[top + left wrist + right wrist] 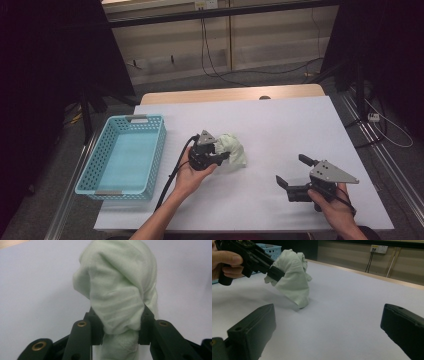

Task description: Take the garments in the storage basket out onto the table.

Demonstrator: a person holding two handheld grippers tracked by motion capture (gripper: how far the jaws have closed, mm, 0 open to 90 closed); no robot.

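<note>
Jaws of my left gripper [120, 327] pinch soft, light cloth [120, 290] mid-bunch; right gripper [292, 175] spread, w/ nothing inside.

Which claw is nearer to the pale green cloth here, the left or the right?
Left. The left claw is clamped on the pale green cloth, with bunched fabric between its jaws. The right claw sits open and apart from it, toward the table's right side.
</note>
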